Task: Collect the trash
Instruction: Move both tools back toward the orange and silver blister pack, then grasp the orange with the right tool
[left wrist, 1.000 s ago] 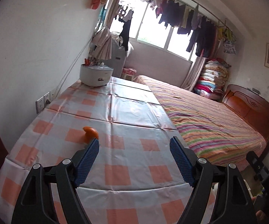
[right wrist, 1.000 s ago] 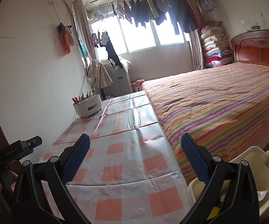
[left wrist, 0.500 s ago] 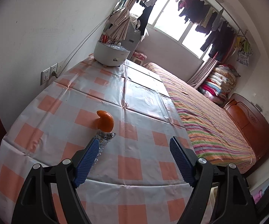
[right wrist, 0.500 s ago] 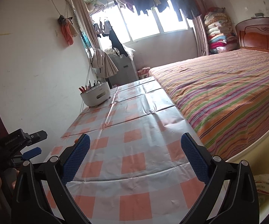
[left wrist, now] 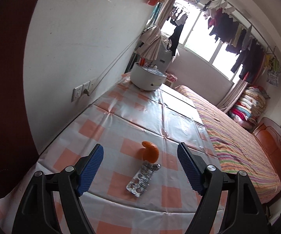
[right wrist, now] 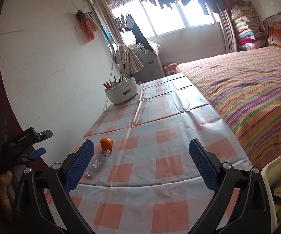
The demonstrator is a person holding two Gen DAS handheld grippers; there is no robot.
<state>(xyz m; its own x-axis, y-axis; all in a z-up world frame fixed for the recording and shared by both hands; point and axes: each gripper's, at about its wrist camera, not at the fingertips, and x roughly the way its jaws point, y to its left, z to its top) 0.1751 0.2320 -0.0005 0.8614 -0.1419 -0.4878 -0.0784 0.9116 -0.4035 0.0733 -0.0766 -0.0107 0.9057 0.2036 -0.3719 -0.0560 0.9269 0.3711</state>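
An orange peel [left wrist: 149, 153] lies on the checked tablecloth [left wrist: 165, 124], and a used silver pill blister pack [left wrist: 142, 177] lies just in front of it. My left gripper [left wrist: 140, 165] is open and empty, above the table's near edge, with both items between its blue pads. In the right wrist view the peel [right wrist: 106, 144] and blister pack [right wrist: 98, 162] lie beside the left pad of my right gripper [right wrist: 141, 161], which is open and empty. A cream trash bin [right wrist: 277, 187] with wrappers inside stands at the lower right.
A white round holder [left wrist: 147, 77] with pens stands at the table's far end by the wall. A bed with a striped cover [right wrist: 253, 89] runs along the table's right side. Wall sockets [left wrist: 81, 90] sit left of the table. My left gripper shows at the left of the right wrist view [right wrist: 21, 146].
My left gripper has swung left and tilted down, so the peel and blister pack now sit between its pads. My right gripper has tilted down towards the table, bringing them into view.
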